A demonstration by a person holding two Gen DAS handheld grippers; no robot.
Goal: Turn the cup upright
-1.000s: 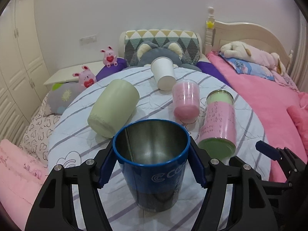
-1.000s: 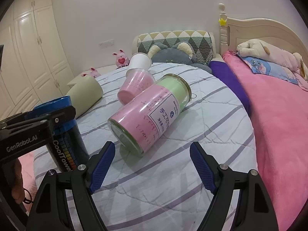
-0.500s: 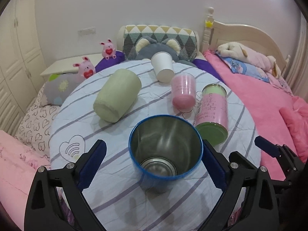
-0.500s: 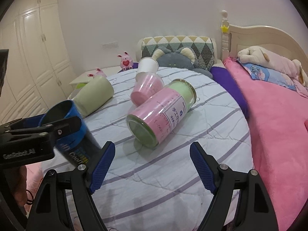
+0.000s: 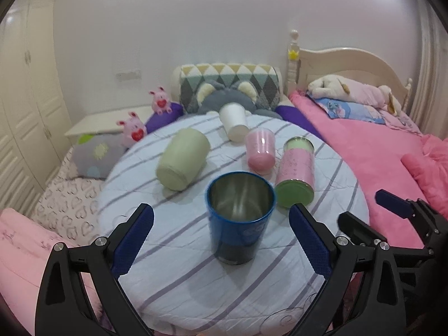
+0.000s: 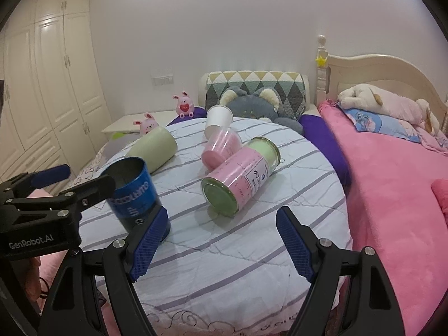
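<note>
A blue steel cup (image 5: pixel 239 218) stands upright on the round striped table (image 5: pixel 196 288), mouth up; it also shows in the right wrist view (image 6: pixel 134 193). My left gripper (image 5: pixel 221 240) is open and empty, its fingers apart on either side of the cup, drawn back from it. My right gripper (image 6: pixel 221 240) is open and empty, just short of a pink and green jar (image 6: pixel 240 173) lying on its side. A pale green cup (image 5: pixel 183 162), a pink cup (image 5: pixel 260 151) and a white cup (image 5: pixel 233 121) lie tipped over farther back.
A pink bed (image 6: pixel 392 210) with plush toys borders the table on the right. Cushions, a grey plush (image 5: pixel 226 98) and pink pig toys (image 5: pixel 131 128) sit behind the table. White wardrobes (image 6: pixel 42 84) stand at the left.
My left gripper opened, let go of the blue cup and pulled back from it; the cup stands on the table. My right gripper has drawn back from the jar.
</note>
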